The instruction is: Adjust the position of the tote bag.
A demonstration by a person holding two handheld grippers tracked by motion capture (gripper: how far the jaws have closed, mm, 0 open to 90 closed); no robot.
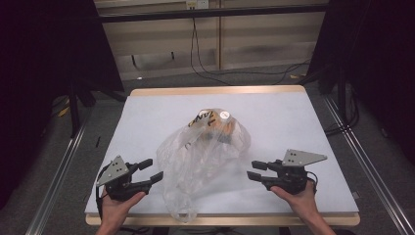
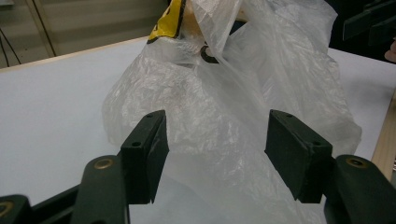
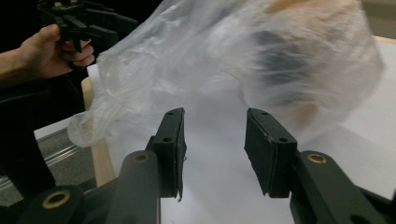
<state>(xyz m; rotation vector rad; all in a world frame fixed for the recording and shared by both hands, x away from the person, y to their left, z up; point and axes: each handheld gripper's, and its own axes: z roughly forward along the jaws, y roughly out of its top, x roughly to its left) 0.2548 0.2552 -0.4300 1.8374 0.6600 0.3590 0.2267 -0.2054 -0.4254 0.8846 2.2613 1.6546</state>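
Observation:
A crumpled clear plastic bag (image 1: 205,161) lies in the middle of the white table (image 1: 293,117). Inside its far end sits an orange and yellow packaged item with a white cap (image 1: 218,122). My left gripper (image 1: 152,170) is at the bag's left side, open, jaws pointing at it. In the left gripper view the bag (image 2: 219,107) bulges just beyond the open jaws (image 2: 215,154), with the pads apart from it. My right gripper (image 1: 253,170) is at the bag's right side, open. Its jaws (image 3: 214,149) frame bare table, with the bag (image 3: 187,60) a little farther on.
The table has a wooden rim (image 1: 220,220) at the near edge. Black cables (image 1: 210,73) trail over the floor behind the table. Dark frame posts (image 1: 73,103) stand at the left and metal rails (image 1: 362,161) run along both sides.

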